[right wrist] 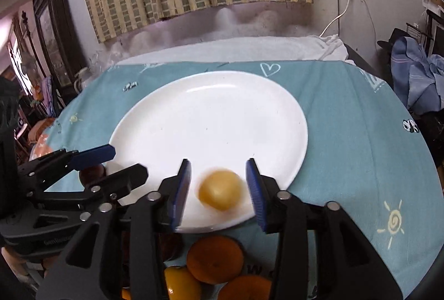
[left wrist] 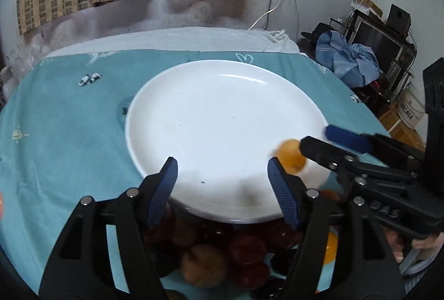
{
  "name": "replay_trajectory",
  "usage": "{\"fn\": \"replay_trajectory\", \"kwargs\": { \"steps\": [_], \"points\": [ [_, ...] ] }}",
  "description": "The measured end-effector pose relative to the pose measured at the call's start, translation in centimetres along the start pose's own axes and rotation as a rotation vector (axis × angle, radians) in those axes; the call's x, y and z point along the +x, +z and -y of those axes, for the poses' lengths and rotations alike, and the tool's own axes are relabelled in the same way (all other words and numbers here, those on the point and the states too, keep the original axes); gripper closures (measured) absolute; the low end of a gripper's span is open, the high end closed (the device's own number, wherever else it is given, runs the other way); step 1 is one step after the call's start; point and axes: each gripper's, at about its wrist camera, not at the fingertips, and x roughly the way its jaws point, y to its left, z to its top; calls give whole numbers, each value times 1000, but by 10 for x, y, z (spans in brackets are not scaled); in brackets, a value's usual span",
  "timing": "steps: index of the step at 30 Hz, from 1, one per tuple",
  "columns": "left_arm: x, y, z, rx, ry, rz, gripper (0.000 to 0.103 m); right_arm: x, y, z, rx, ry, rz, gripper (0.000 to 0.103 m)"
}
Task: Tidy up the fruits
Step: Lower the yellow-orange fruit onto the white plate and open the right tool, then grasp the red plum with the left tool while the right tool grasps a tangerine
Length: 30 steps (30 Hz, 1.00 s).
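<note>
Jaws of right gripper (right wrist: pixel 219 183) apart (blurred), orange fruit (right wrist: pixel 220 190) between, untouched

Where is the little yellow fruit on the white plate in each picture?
Left wrist view: the yellow fruit is blurred, at the plate's lower right edge, just ahead of the right gripper.
Right wrist view: the yellow fruit sits low in the middle, between the open right gripper's fingers, touching neither.
Shared landmark: the white plate on the blue cloth.
</note>
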Motion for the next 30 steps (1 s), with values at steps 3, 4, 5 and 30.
{"fn": "replay_trajectory", "kwargs": {
  "steps": [3, 4, 5, 30],
  "points": [
    [-7, 2, -15, -34, 19, 14, 26, -3, 0, -1, 5, 33, 3, 36],
    [-11, 2, -21, -50, 17, 17, 26, -5, 0, -3, 4, 42, 2, 36],
    [-15, 1, -27, -62, 25, 23, 24, -9, -1, -4, 2, 56, 7, 36],
    [3, -13, -84, 6, 422, -5, 2, -63, -38, 3, 41, 2, 0, 29]
  ]
}}
